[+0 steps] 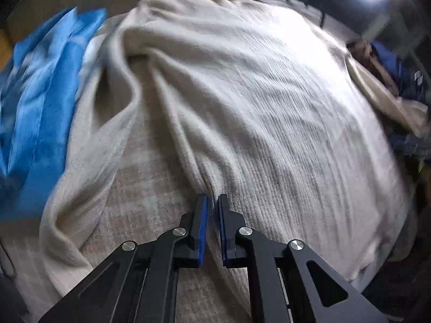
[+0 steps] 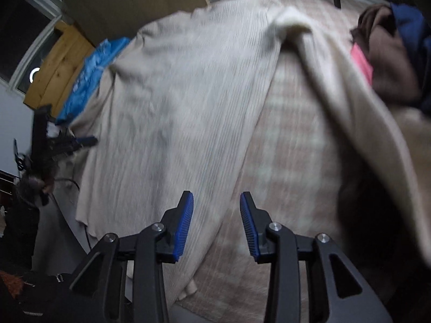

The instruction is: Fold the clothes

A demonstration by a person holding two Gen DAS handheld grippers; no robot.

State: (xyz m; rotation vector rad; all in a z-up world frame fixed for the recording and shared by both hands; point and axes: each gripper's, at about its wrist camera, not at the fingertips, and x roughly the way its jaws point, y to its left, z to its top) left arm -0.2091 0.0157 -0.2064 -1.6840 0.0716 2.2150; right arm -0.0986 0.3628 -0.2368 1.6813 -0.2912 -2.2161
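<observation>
A cream ribbed sweater (image 1: 256,102) lies spread over a pale plaid cloth (image 1: 150,188), blue fabric (image 1: 40,113) at its far left. The left claw (image 1: 212,202) is clamped on the sweater's near edge. The right claw (image 2: 216,202) hangs apart, empty, above the sweater's right edge.

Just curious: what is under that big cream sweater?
A pinkish checked cloth shows beside and under the sweater. A blue garment lies partly under its edge. Anything else is covered.
</observation>
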